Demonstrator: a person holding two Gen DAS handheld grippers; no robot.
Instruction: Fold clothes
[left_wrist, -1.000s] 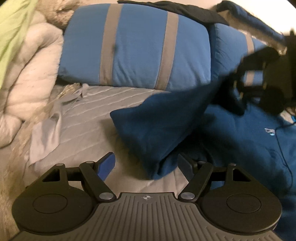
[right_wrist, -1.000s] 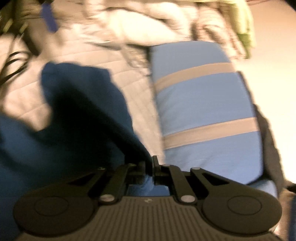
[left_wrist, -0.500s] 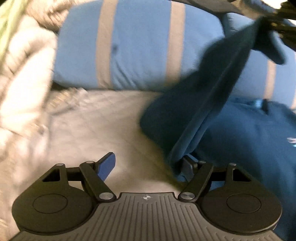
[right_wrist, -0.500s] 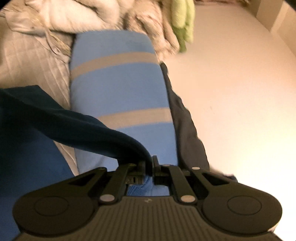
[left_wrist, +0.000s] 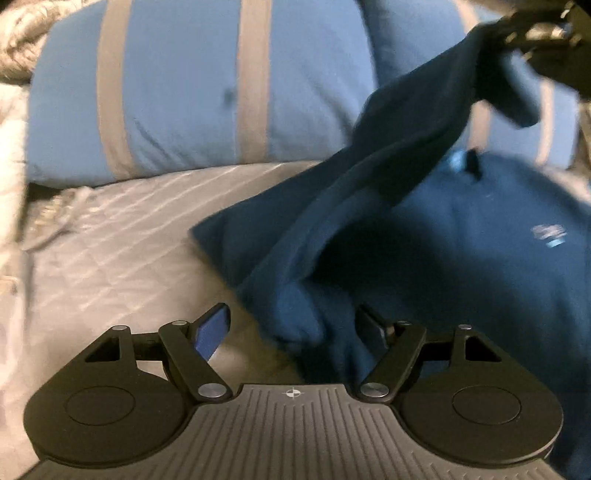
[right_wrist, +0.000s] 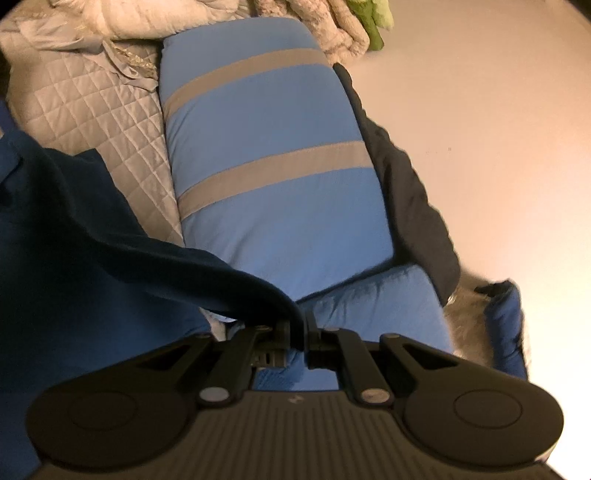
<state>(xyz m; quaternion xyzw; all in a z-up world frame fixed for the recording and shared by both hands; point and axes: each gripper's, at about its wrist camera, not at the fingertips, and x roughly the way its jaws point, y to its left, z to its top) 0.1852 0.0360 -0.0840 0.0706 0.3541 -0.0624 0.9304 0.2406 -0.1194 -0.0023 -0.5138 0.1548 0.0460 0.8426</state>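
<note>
A dark blue sweatshirt (left_wrist: 480, 251) with a small chest logo lies on the grey quilted bed. One sleeve (left_wrist: 399, 147) is stretched up and to the right, toward my right gripper (left_wrist: 539, 29) at the top right corner. In the right wrist view my right gripper (right_wrist: 304, 332) is shut on the sleeve cuff (right_wrist: 229, 280), held above the pillows. My left gripper (left_wrist: 293, 328) is open low over the bed, and a bunched fold of the sweatshirt (left_wrist: 299, 314) sits between its fingers.
Two light blue pillows with grey stripes (left_wrist: 192, 92) (right_wrist: 269, 166) line the head of the bed. A dark garment (right_wrist: 410, 206) lies behind them against the pale wall. Cream blankets and a green plush (right_wrist: 373, 14) are piled at the far end. The quilt (left_wrist: 110, 236) is bare at left.
My right gripper has lifted the sleeve up and away over the pillows, pulling it taut. My left gripper has moved right and forward, so the sweatshirt fold now lies between its open fingers.
</note>
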